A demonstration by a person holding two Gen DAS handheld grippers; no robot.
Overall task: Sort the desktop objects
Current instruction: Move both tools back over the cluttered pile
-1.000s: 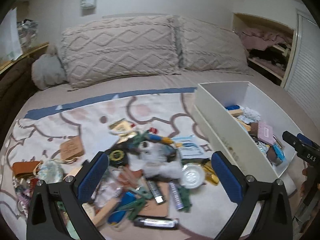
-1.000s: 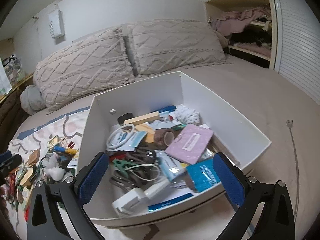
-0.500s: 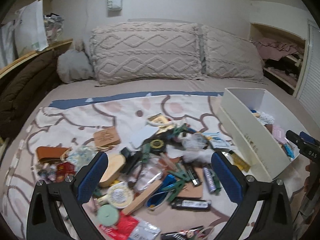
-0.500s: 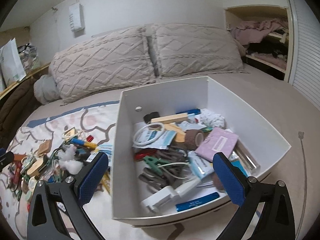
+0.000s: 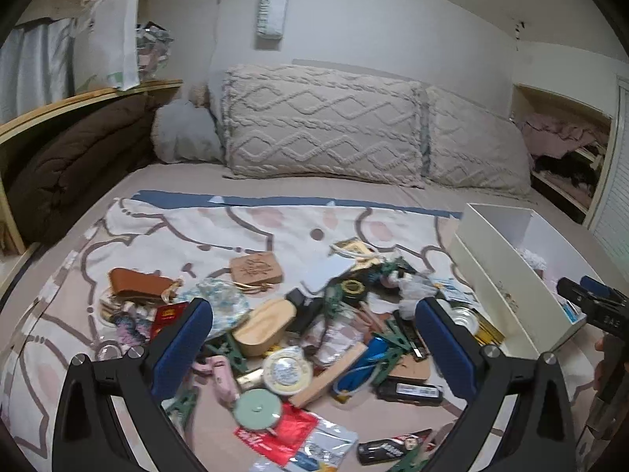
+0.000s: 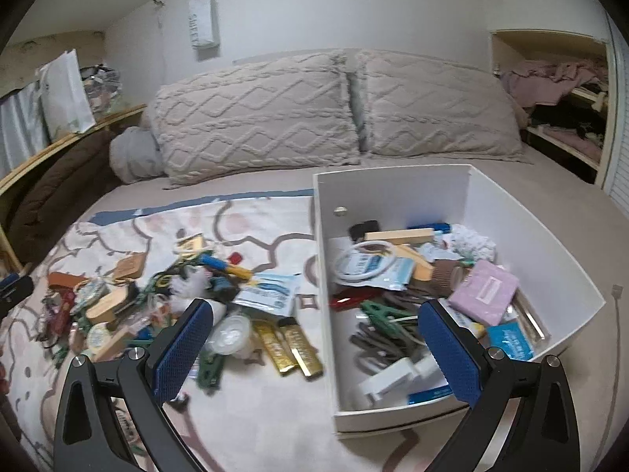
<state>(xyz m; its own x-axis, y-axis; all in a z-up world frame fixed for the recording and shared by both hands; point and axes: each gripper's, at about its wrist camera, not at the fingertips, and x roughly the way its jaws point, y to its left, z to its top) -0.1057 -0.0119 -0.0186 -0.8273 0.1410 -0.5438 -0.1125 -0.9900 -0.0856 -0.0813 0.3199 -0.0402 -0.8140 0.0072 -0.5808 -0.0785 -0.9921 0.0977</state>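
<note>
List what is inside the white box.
The white box holds a white ring, wooden block, pink packet, green clip and more clutter; anything underneath and the floor are covered.

My pile (image 5: pixel 314 338) of small things sprawls over the patterned blanket (image 5: pixel 243 232). In it lie a brown leather pouch (image 5: pixel 135 284) at the left, an engraved wooden tag (image 5: pixel 256 270), a pale wooden oval (image 5: pixel 264 326), a round tin (image 5: pixel 287 369), a green disc (image 5: pixel 257 409) on a red packet (image 5: pixel 275 432), a wood block (image 5: pixel 334 369) and green clips, all overlapping. Two gold sachets (image 6: pixel 289 344) lie side by side at the pile's edge nearest the box. To the right my white box (image 6: pixel 393 196) stands upright, open on top, holding a pink packet (image 6: pixel 483 291), a white ring (image 6: pixel 365 263), a wood stick (image 6: pixel 399 235), a brown tape roll (image 6: pixel 446 275) and grey and green clips.
</note>
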